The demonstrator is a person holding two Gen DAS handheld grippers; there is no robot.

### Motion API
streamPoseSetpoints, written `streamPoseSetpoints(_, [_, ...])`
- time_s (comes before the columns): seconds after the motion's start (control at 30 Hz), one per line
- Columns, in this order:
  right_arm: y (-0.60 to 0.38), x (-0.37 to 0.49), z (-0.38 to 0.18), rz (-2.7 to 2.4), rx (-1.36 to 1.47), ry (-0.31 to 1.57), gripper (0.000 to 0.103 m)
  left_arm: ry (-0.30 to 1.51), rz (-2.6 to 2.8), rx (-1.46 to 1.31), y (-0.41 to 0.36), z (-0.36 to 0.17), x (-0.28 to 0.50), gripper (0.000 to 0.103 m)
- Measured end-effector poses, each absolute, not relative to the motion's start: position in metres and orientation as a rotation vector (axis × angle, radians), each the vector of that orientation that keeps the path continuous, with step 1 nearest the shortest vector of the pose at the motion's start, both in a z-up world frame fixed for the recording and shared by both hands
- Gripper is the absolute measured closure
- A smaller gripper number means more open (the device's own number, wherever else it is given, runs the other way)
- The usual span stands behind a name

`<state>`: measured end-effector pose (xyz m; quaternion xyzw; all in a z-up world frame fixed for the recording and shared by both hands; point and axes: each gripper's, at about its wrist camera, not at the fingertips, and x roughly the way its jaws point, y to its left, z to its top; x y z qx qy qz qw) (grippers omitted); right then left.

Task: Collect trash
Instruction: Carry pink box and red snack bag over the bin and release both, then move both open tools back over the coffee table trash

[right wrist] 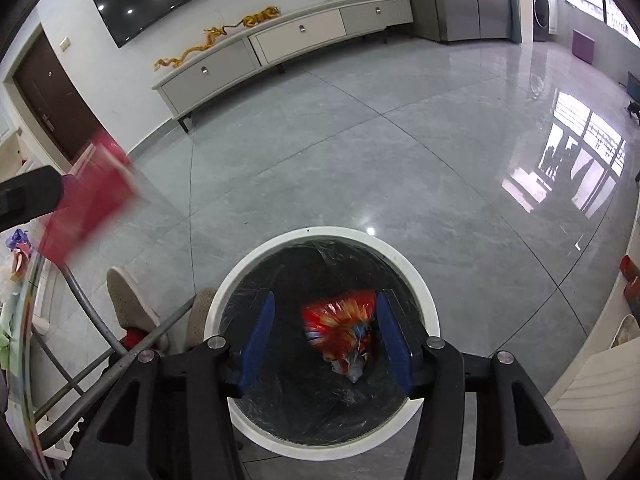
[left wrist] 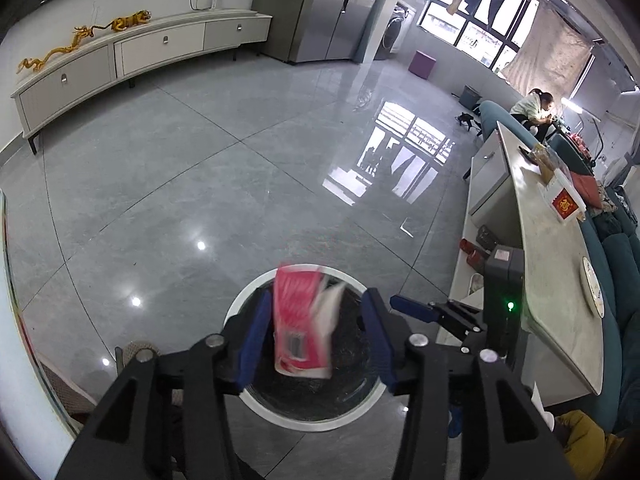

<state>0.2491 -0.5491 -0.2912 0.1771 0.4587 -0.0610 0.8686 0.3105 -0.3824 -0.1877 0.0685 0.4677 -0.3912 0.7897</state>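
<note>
A white-rimmed round trash bin [left wrist: 256,404] with a black liner stands on the grey floor below both grippers; it also shows in the right wrist view [right wrist: 430,304]. My left gripper [left wrist: 314,334] is open above the bin, and a red and white packet [left wrist: 300,320], blurred, hangs free between its fingers without touching them. The same packet shows as a red blur at the left of the right wrist view [right wrist: 90,200]. My right gripper [right wrist: 326,338] is open over the bin, and a crumpled red and orange wrapper [right wrist: 344,330] lies in the bin below it.
A long pale table [left wrist: 556,280] with a plate and boxes runs along the right. A beige slipper [right wrist: 130,304] and grey metal legs [right wrist: 80,304] are left of the bin. A low white TV cabinet [right wrist: 288,40] stands at the far wall. A person sits at the far right [left wrist: 536,110].
</note>
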Motion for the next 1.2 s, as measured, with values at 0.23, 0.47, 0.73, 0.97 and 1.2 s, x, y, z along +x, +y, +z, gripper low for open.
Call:
streamPoseSetpoints(0.23, [-0.534, 0.234, -0.264, -0.137, 0.334, 0.922, 0.051, 0.971, -0.833, 0.135, -0.368, -0.172, 0.302, 0.056])
streamPoseSetpoints(0.47, [-0.512, 0.201, -0.205, -0.157, 0.306, 0.814, 0.046, 0.817, -0.791, 0.168, -0.324, -0.128, 0.264, 0.056])
streamPoseSetpoints(0.73, [-0.454, 0.164, -0.132, -0.105, 0.251, 0.679, 0.044, 0.701, -0.685, 0.115, -0.228, -0.084, 0.229, 0.056])
streamPoseSetpoints(0.97, [-0.404, 0.138, -0.086, -0.029, 0.202, 0.586, 0.044, 0.671, -0.554, 0.108, -0.144, -0.062, 0.194, 0.056])
streamPoseSetpoints(1.2, [-0.363, 0.112, -0.045, 0.006, 0.144, 0.518, 0.044, 0.626, -0.432, 0.034, -0.049, -0.049, 0.163, 0.056])
